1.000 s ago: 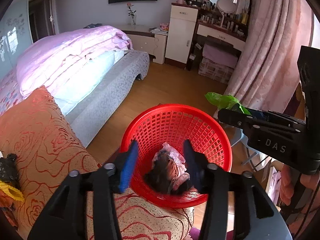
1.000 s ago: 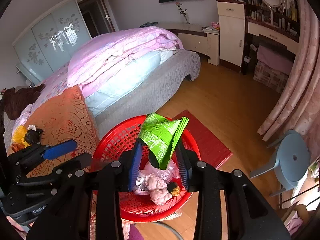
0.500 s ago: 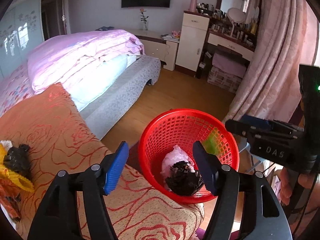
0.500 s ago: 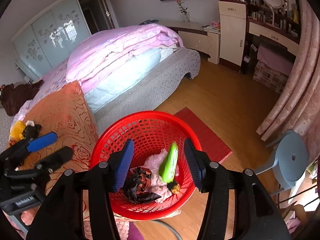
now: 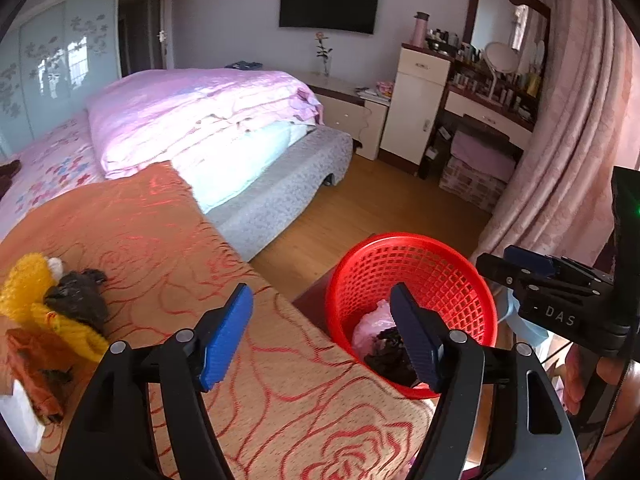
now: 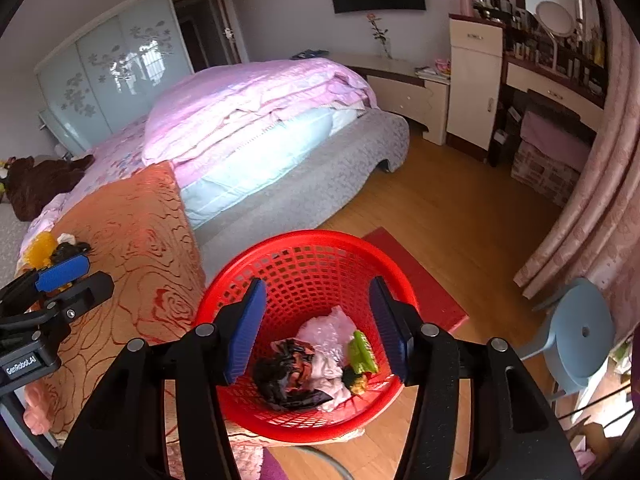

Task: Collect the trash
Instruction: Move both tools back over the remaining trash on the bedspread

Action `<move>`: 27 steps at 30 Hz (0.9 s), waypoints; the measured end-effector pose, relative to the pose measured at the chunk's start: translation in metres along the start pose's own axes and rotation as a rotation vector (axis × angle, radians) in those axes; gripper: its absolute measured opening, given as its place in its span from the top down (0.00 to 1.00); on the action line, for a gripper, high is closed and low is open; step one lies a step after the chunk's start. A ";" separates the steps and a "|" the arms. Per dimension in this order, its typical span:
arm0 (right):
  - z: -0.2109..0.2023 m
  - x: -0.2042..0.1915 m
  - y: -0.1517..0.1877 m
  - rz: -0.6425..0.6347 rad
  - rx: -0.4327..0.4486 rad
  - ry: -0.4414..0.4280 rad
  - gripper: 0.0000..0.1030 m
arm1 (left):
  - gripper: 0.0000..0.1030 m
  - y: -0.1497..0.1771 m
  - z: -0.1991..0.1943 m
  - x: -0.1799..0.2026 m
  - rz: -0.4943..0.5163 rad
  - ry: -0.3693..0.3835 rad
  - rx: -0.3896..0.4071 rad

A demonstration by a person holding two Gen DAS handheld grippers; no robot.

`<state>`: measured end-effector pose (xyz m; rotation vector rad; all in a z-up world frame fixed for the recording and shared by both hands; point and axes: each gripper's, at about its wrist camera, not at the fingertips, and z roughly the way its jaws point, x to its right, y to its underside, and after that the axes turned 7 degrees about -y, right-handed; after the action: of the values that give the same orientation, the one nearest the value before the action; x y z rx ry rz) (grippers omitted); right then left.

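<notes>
A red mesh basket [image 6: 308,236] stands on the floor beside the orange rose-patterned cover [image 5: 160,240]. Inside lie a green wrapper [image 6: 362,354], a crumpled black bag [image 6: 280,372] and pale pink plastic [image 6: 328,328]. My right gripper [image 6: 317,283] hangs open over the basket with nothing between its fingers. My left gripper [image 5: 318,294] is off to the basket's left above the cover's edge, its jaws opening and empty. More trash rests on the cover at far left: a black crumpled lump [image 5: 76,296], a yellow fuzzy piece [image 5: 28,280] and an orange wrapper [image 5: 32,368].
A bed with a pink duvet [image 5: 192,112] lies behind the cover. A red mat [image 6: 420,280] and a blue stool [image 6: 580,328] sit right of the basket, near pink curtains [image 5: 568,152]. A dresser [image 5: 424,108] stands at the back wall.
The right gripper opened and the green wrapper dropped into the basket. The left gripper let dark and pink trash fall in, widened, and swung left toward the cover.
</notes>
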<state>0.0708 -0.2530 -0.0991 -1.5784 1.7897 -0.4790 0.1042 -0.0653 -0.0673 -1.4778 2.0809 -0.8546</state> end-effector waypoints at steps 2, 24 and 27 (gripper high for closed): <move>0.000 -0.006 0.001 -0.019 0.003 -0.011 0.48 | 0.33 0.002 -0.005 -0.006 -0.007 -0.017 0.009; 0.004 -0.073 0.012 -0.180 -0.035 -0.103 0.42 | 0.33 0.049 -0.091 -0.173 -0.336 -0.338 0.086; 0.006 -0.078 0.014 -0.187 -0.042 -0.110 0.42 | 0.33 0.061 -0.103 -0.198 -0.388 -0.390 0.096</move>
<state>0.0666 -0.1738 -0.0924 -1.7766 1.5878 -0.4348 0.0595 0.1591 -0.0359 -1.8557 1.4796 -0.7155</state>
